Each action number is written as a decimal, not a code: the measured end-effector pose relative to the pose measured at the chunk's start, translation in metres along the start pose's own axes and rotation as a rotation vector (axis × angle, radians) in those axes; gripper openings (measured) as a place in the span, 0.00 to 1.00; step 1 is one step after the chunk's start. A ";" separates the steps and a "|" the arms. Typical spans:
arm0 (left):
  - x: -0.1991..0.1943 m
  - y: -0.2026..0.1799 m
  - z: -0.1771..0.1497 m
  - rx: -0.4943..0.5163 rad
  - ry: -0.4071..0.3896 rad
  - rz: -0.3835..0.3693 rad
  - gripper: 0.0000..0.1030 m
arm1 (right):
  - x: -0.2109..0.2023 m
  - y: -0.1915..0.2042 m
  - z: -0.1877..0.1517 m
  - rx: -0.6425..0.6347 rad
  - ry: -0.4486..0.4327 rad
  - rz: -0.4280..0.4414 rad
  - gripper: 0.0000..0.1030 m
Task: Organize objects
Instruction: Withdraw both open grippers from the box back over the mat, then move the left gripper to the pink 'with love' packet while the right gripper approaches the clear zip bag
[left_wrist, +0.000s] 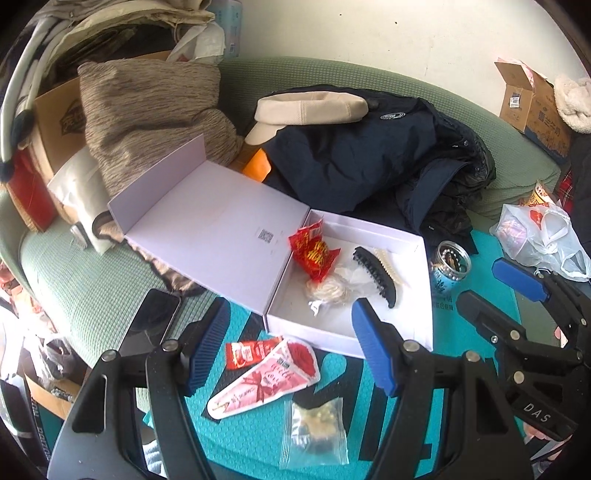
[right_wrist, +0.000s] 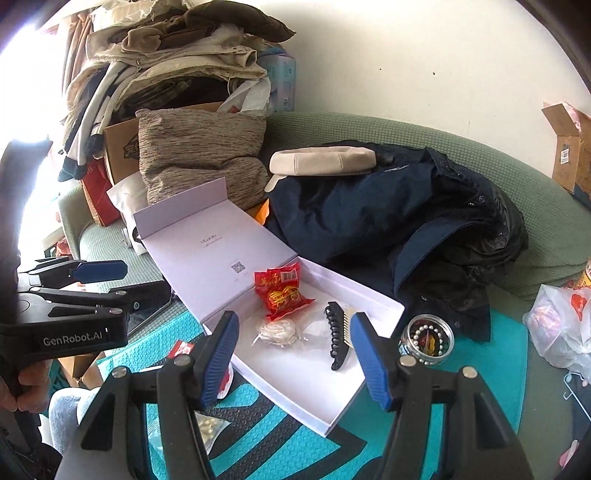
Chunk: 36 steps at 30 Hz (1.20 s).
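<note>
I read the scene from the left edge across. My left gripper (left_wrist: 290, 345) hangs above the teal foam mat (left_wrist: 258, 443), jaws parted with nothing between them. Under it lie the flat packets not yet boxed: a small red sachet (left_wrist: 249, 352), a pink-and-white cone-shaped packet (left_wrist: 266, 376) with its long axis running from lower left to upper right and its narrow tip toward me, and a clear plastic bag of pale beads (left_wrist: 317, 428) nearest the camera. I judge they sit on the mat because they await transfer.

Next comes the shallow white cardboard box (right_wrist: 321, 410), its hinged lid (right_wrist: 214, 254) folded flat back to the left, presumably so the tray stays reachable from above. Inside, from left to right: a red printed snack pouch (right_wrist: 280, 291), a clear bag holding a coil of white cord (right_wrist: 279, 332), and a black toothed hair claw (right_wrist: 338, 338) with a cream comb (right_wrist: 347, 321) touching its right side. The claw's long axis runs front to back, roughly parallel to the box's right wall.

My right gripper (right_wrist: 291, 358) hovers over the box's near half, jaws apart and empty. A clear round jar of beads (right_wrist: 426, 339) stands just outside the box's right wall, upright, mouth up.
</note>
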<state>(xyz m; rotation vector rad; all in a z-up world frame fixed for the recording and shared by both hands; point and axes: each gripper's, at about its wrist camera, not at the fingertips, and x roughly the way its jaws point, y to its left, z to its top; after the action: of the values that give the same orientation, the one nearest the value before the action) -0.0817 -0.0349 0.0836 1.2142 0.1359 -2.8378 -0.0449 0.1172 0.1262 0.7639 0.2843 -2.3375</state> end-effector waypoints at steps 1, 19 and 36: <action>-0.002 0.002 -0.004 -0.004 0.003 0.003 0.65 | -0.001 0.002 -0.004 0.000 0.006 0.007 0.61; -0.005 0.039 -0.095 -0.104 0.098 0.031 0.65 | 0.000 0.045 -0.061 -0.026 0.100 0.085 0.61; 0.009 0.082 -0.142 -0.152 0.171 0.055 0.65 | 0.028 0.088 -0.100 -0.012 0.228 0.193 0.65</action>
<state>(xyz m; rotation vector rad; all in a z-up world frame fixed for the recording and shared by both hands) 0.0214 -0.1019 -0.0256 1.4019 0.3143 -2.6192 0.0392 0.0736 0.0287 1.0082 0.3081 -2.0683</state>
